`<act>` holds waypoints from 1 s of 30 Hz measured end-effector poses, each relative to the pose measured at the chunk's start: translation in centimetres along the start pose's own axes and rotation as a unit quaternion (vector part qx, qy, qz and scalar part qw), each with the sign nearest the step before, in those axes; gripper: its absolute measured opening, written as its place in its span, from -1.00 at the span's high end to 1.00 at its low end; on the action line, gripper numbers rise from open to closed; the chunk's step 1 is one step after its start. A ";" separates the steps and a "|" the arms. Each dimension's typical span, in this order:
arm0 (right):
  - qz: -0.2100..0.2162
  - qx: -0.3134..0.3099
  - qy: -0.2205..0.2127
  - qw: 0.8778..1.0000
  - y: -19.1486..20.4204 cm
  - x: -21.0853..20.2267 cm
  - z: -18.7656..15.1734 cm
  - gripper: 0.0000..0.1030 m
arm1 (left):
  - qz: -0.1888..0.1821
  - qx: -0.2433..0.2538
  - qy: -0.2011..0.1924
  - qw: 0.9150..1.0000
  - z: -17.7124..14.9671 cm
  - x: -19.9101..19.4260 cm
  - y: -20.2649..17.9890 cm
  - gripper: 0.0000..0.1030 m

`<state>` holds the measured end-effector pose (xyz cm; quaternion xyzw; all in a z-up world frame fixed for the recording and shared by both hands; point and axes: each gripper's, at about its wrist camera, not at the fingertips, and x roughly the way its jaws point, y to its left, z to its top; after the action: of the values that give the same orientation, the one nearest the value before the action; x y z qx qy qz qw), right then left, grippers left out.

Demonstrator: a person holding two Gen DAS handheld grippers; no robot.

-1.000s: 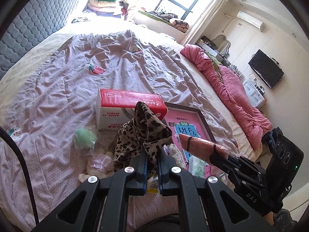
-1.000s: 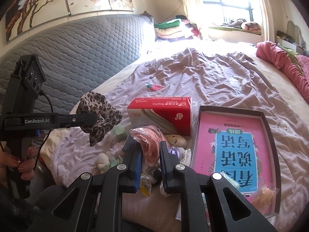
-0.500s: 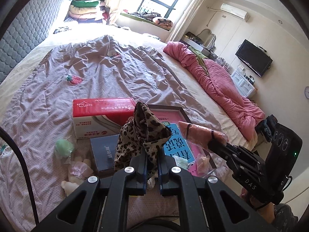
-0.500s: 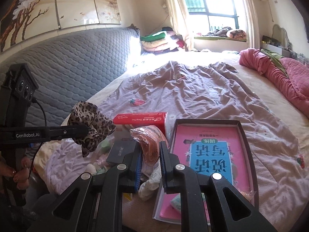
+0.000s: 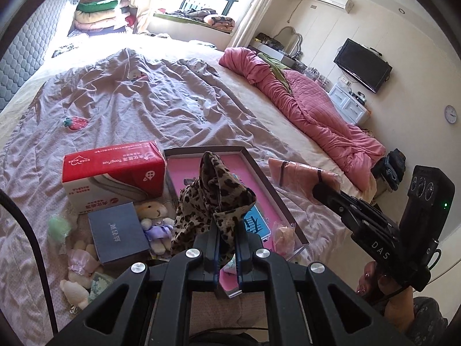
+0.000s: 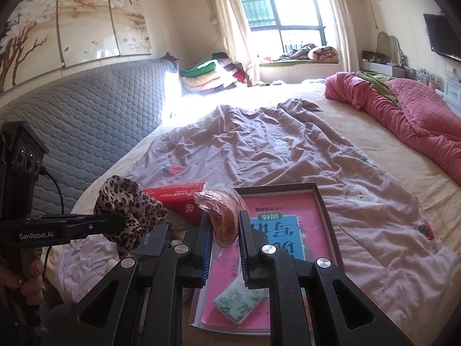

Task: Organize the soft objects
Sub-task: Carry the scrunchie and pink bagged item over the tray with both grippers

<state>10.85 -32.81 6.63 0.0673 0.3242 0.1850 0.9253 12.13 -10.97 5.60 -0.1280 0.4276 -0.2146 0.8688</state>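
My left gripper (image 5: 226,232) is shut on a leopard-print cloth (image 5: 210,196), which hangs bunched above the bed; the right wrist view shows the same cloth (image 6: 126,210) at the left. My right gripper (image 6: 224,232) is shut on an orange-pink item in a clear plastic bag (image 6: 222,216); that bag (image 5: 299,177) also shows in the left wrist view, at the right. Below lie small plush toys (image 5: 154,219), a green soft ball (image 5: 59,227) and a floral packet (image 6: 239,302). An open box holding a pink book (image 5: 245,173) sits under both grippers.
A red tissue pack (image 5: 115,173) and a dark blue box (image 5: 118,235) lie left of the pink book. A rumpled lilac quilt (image 5: 129,106) covers the bed; a pink duvet (image 5: 311,115) lies along the right side. Grey headboard (image 6: 86,132) at left, folded bedding (image 5: 100,14) at the far end.
Both grippers have pulled back and risen slightly with their loads still held; the tissue pack, blue box and plush toys come further into view below the leopard cloth.
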 end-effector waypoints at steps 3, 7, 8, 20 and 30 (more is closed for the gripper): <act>-0.007 0.007 -0.002 1.000 -0.9 -0.3 -0.1 0.67 | -0.004 0.002 0.010 1.000 0.1 1.3 -0.5 0.85; -0.018 0.016 0.003 1.000 -2.0 -0.2 -0.6 0.67 | -0.005 0.012 0.025 1.000 0.5 3.2 -1.4 0.85; -0.023 0.017 0.005 1.000 -2.3 -0.1 -0.8 0.67 | -0.005 0.015 0.028 0.999 0.5 3.7 -1.7 0.84; -0.056 0.004 0.044 0.997 -3.9 2.1 -3.5 0.67 | 0.008 0.044 0.081 0.996 -0.3 9.2 -2.9 0.84; -0.089 -0.033 0.072 0.993 -4.0 3.8 -5.4 0.67 | 0.024 0.056 0.118 0.991 -1.6 12.2 -2.8 0.84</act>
<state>11.46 -35.01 -0.75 -0.0057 0.3887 0.1171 0.9139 16.75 -19.36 -2.65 -0.0428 0.5171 -0.2312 0.8230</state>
